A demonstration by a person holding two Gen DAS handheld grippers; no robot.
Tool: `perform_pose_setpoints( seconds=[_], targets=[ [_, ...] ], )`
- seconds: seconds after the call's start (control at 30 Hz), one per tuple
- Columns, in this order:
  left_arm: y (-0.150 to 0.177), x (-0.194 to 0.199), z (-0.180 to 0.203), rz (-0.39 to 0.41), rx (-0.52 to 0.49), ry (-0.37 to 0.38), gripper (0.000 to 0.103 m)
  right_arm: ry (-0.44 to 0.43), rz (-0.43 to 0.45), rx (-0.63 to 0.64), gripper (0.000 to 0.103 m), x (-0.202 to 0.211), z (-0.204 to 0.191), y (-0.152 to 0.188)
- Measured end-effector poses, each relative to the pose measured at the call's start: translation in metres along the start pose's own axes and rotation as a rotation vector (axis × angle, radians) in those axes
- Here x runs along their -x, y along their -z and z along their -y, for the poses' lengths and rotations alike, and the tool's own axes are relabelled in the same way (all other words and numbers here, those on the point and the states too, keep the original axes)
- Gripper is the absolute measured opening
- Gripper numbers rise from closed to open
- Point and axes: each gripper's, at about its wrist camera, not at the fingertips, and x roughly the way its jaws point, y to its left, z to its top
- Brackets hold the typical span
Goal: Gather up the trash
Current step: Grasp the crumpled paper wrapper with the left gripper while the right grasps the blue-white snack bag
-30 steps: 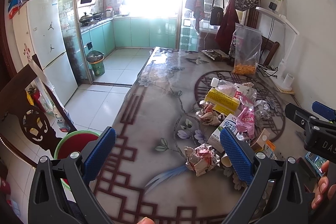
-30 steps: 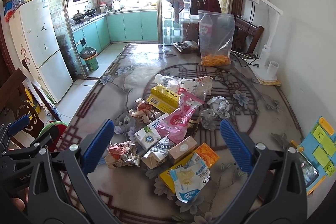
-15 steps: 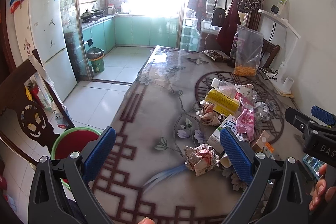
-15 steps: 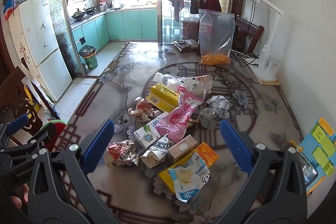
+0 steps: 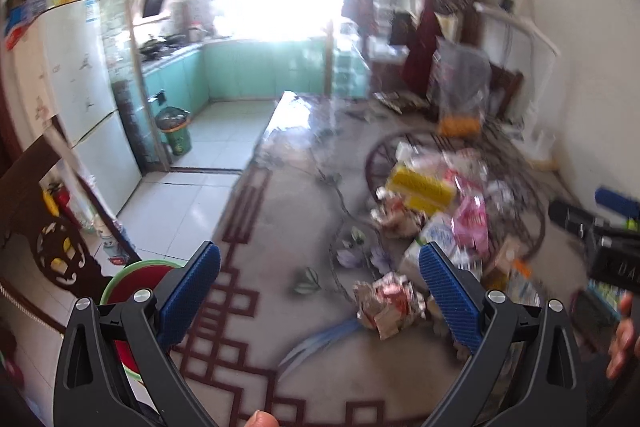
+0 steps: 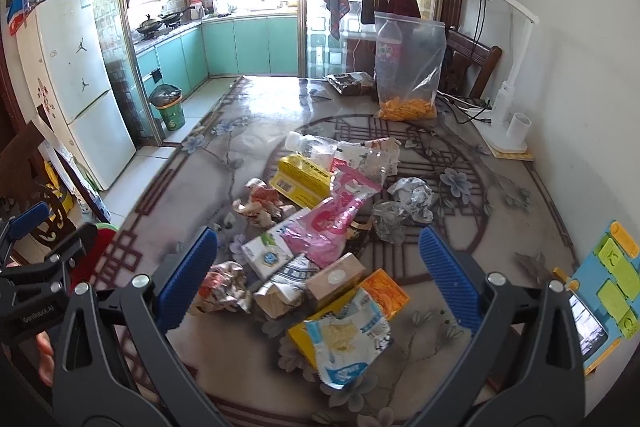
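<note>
A pile of trash lies on the patterned table [image 6: 248, 131]: a crumpled red-and-white wrapper [image 6: 222, 287], a yellow box [image 6: 302, 181], a pink bag [image 6: 336, 221], a white milk carton [image 6: 270, 251], a brown box [image 6: 336, 279], a torn snack packet [image 6: 346, 341], a plastic bottle [image 6: 310, 147]. My right gripper [image 6: 318, 277] is open and empty, above the near side of the pile. My left gripper [image 5: 318, 291] is open and empty above the table's left part, its right finger beside the crumpled wrapper [image 5: 386, 303]. The left wrist view is blurred.
A red-and-green basin [image 5: 136, 277] stands on the floor left of the table. A clear bag with orange snacks [image 6: 410, 67], a white desk lamp [image 6: 504, 107] and a phone on a blue stand [image 6: 600, 291] are on the table. A green bin [image 6: 170, 107] stands by the kitchen.
My left gripper has swung a little to the right, blurring its view. My right gripper has eased slightly forward over the pile. Both stay open.
</note>
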Motion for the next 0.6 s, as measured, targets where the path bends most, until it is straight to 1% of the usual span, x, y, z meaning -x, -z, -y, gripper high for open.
perform_pose_setpoints(
  seconds=[0.1,0.13,0.17,0.23,0.27,0.33,0.43,0.53,0.57,0.6],
  targets=[
    [0.013,-0.017,0.017,-0.041,-0.111,0.034,0.095,0.014,-0.013,-0.004,0.1,-0.01,0.018,0.01],
    [0.017,-0.024,0.022,-0.068,-0.135,0.052,0.095,0.019,-0.02,-0.015,0.1,-0.015,0.028,0.016],
    [0.022,-0.035,0.026,-0.114,-0.152,0.09,0.095,0.023,-0.026,-0.024,0.1,-0.019,0.033,0.021],
    [0.03,-0.056,0.033,-0.201,-0.141,0.163,0.095,0.031,-0.073,-0.071,0.1,-0.034,0.053,0.035],
    [0.034,-0.067,0.035,-0.237,-0.122,0.185,0.095,0.025,-0.085,-0.09,0.1,-0.038,0.057,0.039],
    [0.04,-0.083,0.04,-0.27,-0.098,0.2,0.095,-0.015,-0.106,-0.151,0.1,-0.049,0.071,0.05],
    [0.043,-0.104,0.047,-0.307,-0.067,0.205,0.094,-0.035,-0.142,-0.178,0.1,-0.059,0.077,0.059],
    [0.043,-0.121,0.054,-0.346,-0.074,0.222,0.083,-0.088,-0.165,-0.178,0.1,-0.063,0.074,0.065],
    [0.044,-0.126,0.057,-0.354,-0.087,0.219,0.071,-0.105,-0.177,-0.183,0.1,-0.065,0.074,0.067],
    [0.046,-0.13,0.059,-0.365,-0.095,0.221,0.051,-0.132,-0.192,-0.195,0.1,-0.068,0.075,0.069]
  ],
)
